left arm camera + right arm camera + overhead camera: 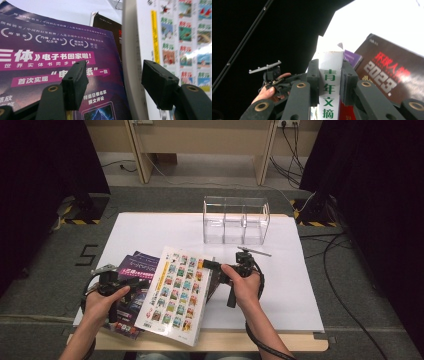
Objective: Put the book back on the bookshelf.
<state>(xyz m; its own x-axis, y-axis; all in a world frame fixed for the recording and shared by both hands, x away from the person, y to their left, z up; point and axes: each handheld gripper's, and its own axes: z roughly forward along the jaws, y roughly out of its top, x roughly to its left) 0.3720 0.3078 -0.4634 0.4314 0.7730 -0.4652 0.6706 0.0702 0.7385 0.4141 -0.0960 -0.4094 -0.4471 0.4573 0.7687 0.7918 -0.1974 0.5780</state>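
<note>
Organizer: clear, three compartments, all hold nothing, far side of bench.
White magazine: tilted up, nearer than organizer.
Right gripper: fingers clamp magazine's spine.
Left gripper: fingers spread, over purple magazine.

The high view looks forward and down from above the person's side, taking in the whole table. The left gripper view sits low and very near, facing along its jaws at the purple book and the magazine. The right gripper view faces the magazine's spine close up; both gripper views share that magazine
</note>
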